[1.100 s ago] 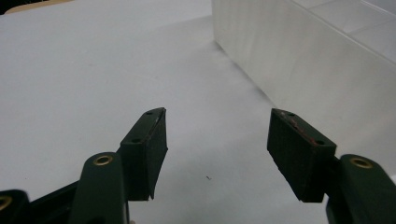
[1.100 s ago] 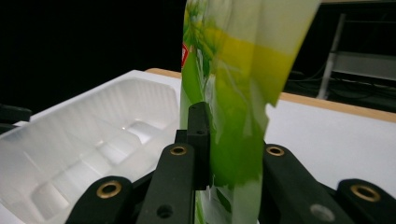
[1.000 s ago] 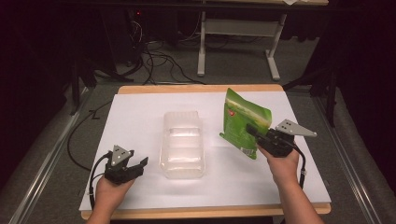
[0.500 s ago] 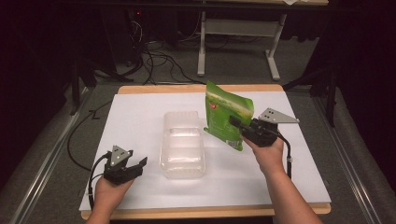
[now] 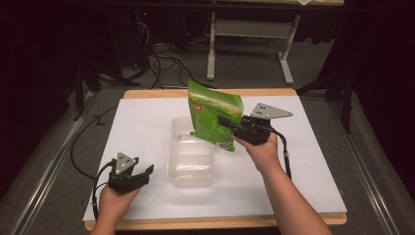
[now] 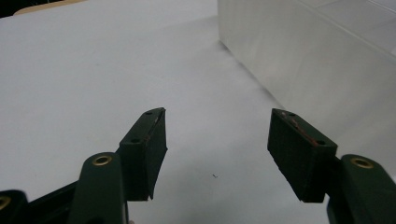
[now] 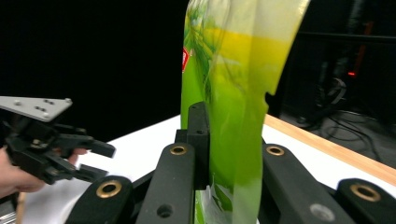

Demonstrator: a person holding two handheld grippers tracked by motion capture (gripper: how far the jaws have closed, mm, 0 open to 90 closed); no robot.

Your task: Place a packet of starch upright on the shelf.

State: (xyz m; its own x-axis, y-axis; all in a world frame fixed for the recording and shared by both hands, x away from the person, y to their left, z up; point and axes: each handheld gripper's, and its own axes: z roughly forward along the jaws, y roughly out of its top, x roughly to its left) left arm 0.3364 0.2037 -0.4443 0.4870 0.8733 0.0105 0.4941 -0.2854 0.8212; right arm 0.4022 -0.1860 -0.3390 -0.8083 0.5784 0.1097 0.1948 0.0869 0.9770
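Note:
A green snack pouch (image 5: 214, 117) hangs upright in the air over the far end of a clear plastic bin (image 5: 192, 155). My right gripper (image 5: 226, 122) is shut on the pouch's lower right edge, and the right gripper view shows the pouch (image 7: 233, 93) pinched between the black jaws. My left gripper (image 5: 145, 174) rests low at the table's near left, open, with nothing between its fingers (image 6: 144, 149). The bin's frosted wall (image 6: 317, 60) stands just to its right.
White paper covers the table (image 5: 142, 122), which has a wooden edge. Desk legs and cables lie on the floor beyond the far edge. In the right gripper view, the left gripper (image 7: 88, 161) shows farther off.
My right gripper has carried the pouch leftward from the table's right side to above the bin. The left gripper has stayed put.

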